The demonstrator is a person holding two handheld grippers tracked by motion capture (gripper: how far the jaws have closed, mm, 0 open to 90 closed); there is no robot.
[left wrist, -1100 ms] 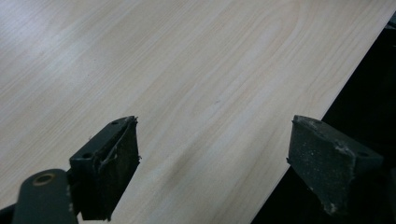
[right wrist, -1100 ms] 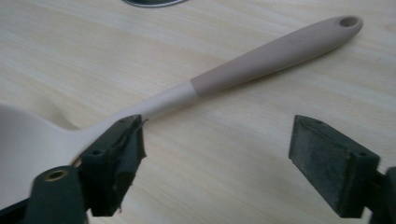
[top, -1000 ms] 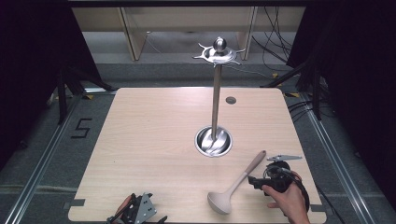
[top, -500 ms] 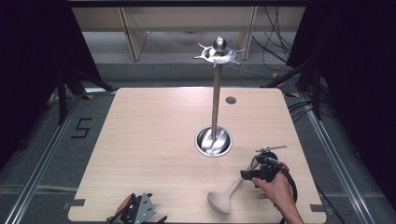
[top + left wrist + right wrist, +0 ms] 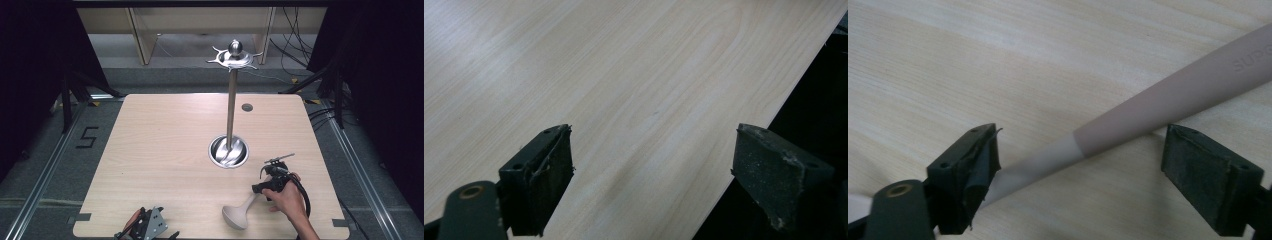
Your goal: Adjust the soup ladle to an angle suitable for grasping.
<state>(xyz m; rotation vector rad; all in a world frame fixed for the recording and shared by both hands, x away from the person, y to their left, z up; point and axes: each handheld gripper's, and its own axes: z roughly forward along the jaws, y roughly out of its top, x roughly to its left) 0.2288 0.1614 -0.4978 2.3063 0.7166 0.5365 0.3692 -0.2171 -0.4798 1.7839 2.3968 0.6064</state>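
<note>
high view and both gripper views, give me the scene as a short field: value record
surface: pale wood-grain table
fixture: tall steel utensil stand, round dished base, hook crown on top, nothing hanging on it
utensil: beige ladle with taupe handle, lying flat near the table's front edge
right gripper: open, jaws either side of the ladle handle, not clamped
left gripper: open, over bare table at the front edge

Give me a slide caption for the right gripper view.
Open right gripper straddling the handle of a ladle lying on the wooden table.
</note>
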